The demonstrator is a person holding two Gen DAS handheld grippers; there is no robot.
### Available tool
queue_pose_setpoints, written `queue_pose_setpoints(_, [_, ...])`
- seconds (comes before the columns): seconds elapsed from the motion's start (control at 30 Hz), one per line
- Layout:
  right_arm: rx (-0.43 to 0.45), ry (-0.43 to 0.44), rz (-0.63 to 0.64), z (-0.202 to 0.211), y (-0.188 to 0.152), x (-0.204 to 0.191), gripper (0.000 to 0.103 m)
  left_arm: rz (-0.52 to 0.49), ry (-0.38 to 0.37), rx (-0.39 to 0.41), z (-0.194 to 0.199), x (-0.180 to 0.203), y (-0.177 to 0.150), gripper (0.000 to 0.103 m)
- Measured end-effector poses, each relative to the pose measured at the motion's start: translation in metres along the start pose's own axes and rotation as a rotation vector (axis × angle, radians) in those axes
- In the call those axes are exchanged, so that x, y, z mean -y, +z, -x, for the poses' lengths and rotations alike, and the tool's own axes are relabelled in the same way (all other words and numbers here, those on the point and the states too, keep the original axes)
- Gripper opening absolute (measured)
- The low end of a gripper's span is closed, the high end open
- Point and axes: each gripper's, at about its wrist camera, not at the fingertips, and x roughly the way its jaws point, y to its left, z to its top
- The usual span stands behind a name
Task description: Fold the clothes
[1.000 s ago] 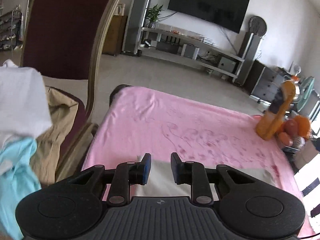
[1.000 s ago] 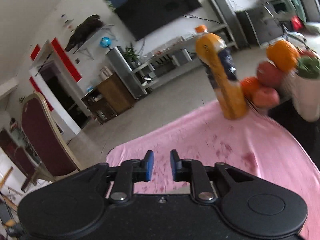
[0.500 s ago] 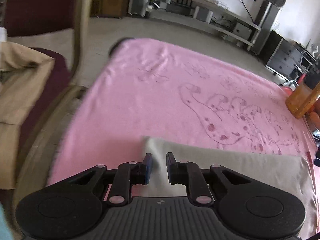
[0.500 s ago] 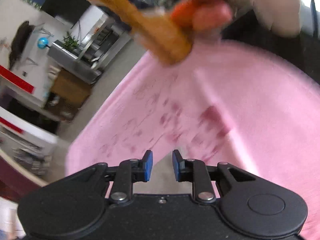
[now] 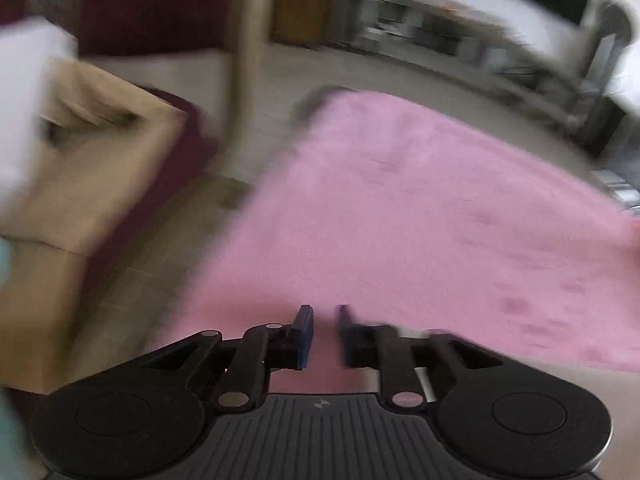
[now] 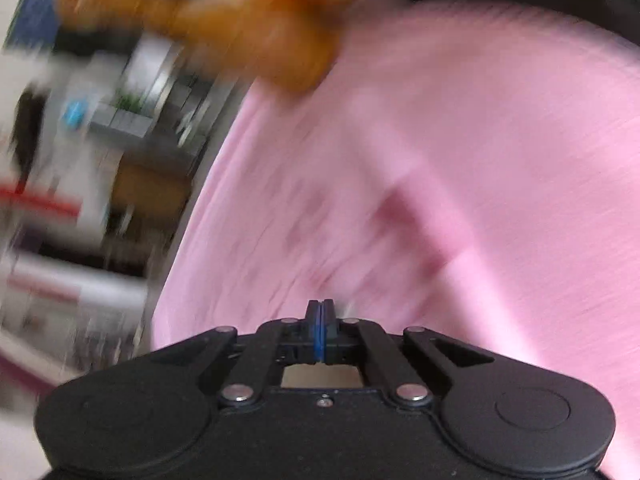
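1. Since half a second ago, your right hand-held gripper [image 6: 321,316] has gone from fingers apart to fingers pressed together; whether it has pinched any cloth, you cannot tell from its own view, where only a pale patch shows through the frame below the pads.
2. Your left hand-held gripper [image 5: 323,322] has swung left: the beige garment [image 5: 580,368], which lay broad under its fingers a moment ago, now shows only as a thin blurred strip at the lower right, just beside the right finger.
3. Its fingers stand apart with nothing between them, over the pink cloth [image 5: 420,200] covering the table.
4. Both views are heavily smeared, so you are moving fast; slow down before you commit to a grasp.
5. To do this step well, bring the left fingers back over the garment's near corner, straddle a single edge of fabric, and close only once the pads sit on both sides of it.
6. Take care to catch the beige fabric alone and not the pink cloth beneath, or the whole cover is likely to drag.
7. Mind the orange bottle [image 6: 240,40] at the far edge in the right view when you carry the fold across.
8. Leave the heap of clothes [image 5: 72,168] on the chair [image 5: 160,8] alone for now.
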Motion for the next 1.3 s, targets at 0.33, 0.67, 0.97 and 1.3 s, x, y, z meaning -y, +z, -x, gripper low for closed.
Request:
queue_pose_setpoints(0.33, [0.15, 0.089, 0.012, 0.105, -0.038, -0.028, 0.016, 0.022, -0.138, 0.111, 0.1, -0.027, -0.017, 0.013])
queue_pose_setpoints(0.67, [-0.002, 0.072, 0.235, 0.135, -0.111, -0.013, 0.034, -0.168, -0.23, -0.051, 0.128, -0.016, -0.105, 0.016])
queue_pose_setpoints(0.97, [-0.099, -0.033, 0.184, 0.108, -0.107, 0.003, 0.033, -0.304, -0.201, -0.052, 0.111, 0.001, -0.121, 0.031])
queue_pose_setpoints(1.3, [-0.174, -0.12, 0.282, 0.111, -0.124, 0.003, 0.022, -0.426, -0.18, -0.101, 0.123, 0.006, -0.145, 0.04])
